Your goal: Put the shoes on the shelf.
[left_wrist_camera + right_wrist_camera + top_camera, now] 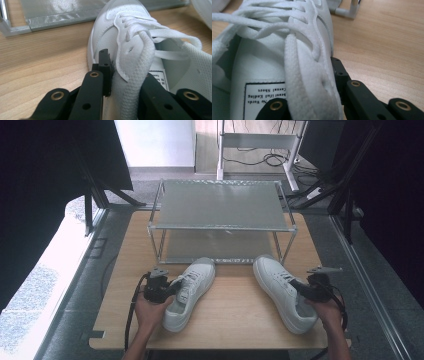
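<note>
A metal rack [222, 215] stands just behind both white shoes [190, 292].

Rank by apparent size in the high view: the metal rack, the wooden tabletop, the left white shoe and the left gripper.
1. wooden tabletop, the widest thing there.
2. metal rack.
3. left white shoe; the right white shoe looks about equal, so I would not rank one over the other.
4. left gripper, smallest.
</note>
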Motion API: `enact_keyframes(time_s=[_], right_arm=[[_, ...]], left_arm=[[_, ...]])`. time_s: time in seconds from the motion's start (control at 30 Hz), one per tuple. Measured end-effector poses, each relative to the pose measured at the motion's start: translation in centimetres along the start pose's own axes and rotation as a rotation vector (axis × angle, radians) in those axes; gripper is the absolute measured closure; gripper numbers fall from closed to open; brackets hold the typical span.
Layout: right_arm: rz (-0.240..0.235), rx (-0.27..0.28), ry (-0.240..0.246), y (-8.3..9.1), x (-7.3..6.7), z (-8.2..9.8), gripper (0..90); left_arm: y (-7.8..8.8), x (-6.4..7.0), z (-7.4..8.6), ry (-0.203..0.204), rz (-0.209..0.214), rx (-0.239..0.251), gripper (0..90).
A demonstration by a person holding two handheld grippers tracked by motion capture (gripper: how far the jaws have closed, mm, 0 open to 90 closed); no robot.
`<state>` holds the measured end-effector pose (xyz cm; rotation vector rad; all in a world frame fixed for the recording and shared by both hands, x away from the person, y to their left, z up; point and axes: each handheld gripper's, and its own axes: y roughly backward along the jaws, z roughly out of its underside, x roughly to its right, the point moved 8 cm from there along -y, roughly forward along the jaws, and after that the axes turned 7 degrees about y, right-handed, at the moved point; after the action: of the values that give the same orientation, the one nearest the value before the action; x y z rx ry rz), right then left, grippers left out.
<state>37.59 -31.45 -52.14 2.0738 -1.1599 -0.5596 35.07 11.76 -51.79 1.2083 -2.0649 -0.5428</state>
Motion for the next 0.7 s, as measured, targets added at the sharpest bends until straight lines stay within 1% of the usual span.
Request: enact_keyframes(time_s=[0.07,0.13,0.3,0.5,0.6,0.7], right_arm=[[0.003,0.025,-0.012,0.3,0.1,-0.1,86.4],[-0.006,0.047,-0.030,0.5,0.2,-0.2,86.4],[-0.044,0.114,-0.074,1.3,0.3,-0.5,86.4],[-0.086,0.173,-0.113,1.9,0.1,-0.9,86.5],[-0.098,0.194,-0.116,2.1,-0.1,-1.1,86.5],[-0.127,0.206,-0.120,2.3,-0.4,-1.2,86.5]], left_arm=[[0.4,0.0,-0.2,0.016,0.027,0.016,82.8],[0.9,0.1,-0.5,0.027,0.058,0.032,82.8],[2.2,0.4,-1.3,0.062,0.138,0.082,82.6],[3.6,0.7,-2.0,0.113,0.233,0.133,82.5],[4.1,0.7,-2.2,0.128,0.261,0.152,82.5],[4.4,0.6,-2.4,0.140,0.269,0.177,82.5]])
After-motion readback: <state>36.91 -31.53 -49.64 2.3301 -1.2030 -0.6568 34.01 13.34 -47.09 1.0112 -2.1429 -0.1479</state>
